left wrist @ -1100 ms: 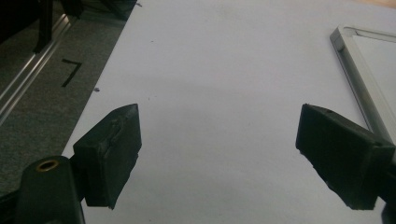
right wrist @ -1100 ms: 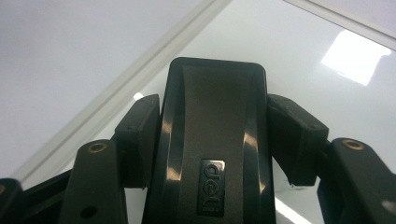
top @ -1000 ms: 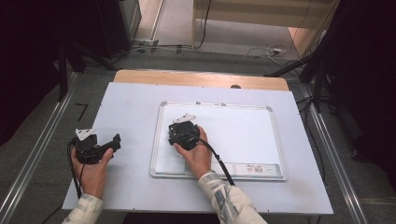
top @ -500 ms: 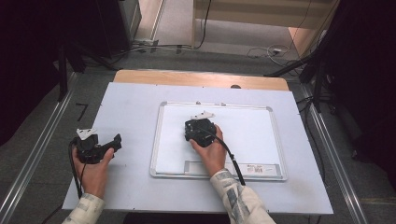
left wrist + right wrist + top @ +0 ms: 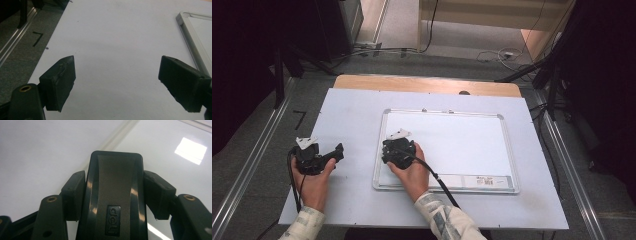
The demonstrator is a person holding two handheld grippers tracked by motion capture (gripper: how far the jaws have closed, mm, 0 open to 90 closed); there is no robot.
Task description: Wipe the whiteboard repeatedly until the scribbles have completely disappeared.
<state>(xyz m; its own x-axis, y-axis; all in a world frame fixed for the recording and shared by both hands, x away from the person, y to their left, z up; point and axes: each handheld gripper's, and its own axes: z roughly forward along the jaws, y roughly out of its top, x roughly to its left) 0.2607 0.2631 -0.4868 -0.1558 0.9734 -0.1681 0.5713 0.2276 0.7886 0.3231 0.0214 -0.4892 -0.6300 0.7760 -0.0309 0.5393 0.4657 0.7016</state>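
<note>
Black plastic, stamped "deli" on its back: one whiteboard eraser [image 5: 115,202] sits clamped between the jaws of the right gripper [image 5: 398,150], both pads pressing its long sides. We take the whiteboard [image 5: 462,145] as our landmark. In the high view the eraser, hidden under the gripper there, sits over the board's left part, just inside the left rail and nearer the bottom rail than the top one. The board surface looks clean wherever we can see it; we cannot tell whether any ink lies under the tool.

Step in hand, as we judge it: wiping the board. To do it well we keep the eraser's felt face flat on the surface, hold even downward pressure, and run long overlapping strokes parallel to the long rails, stopping short of the aluminium frame so the block does not catch and twist out of the pads. The grip is narrow and on smooth plastic, so we avoid sideways jerks.

The left gripper [image 5: 314,157] rests on the white table sheet [image 5: 352,110], well left of the board, jaws spread wide with nothing between them.

Count: whiteboards 1; erasers 1; grippers 2; barcode labels 1 [image 5: 484,181], on the board's bottom rail; hands 2
</note>
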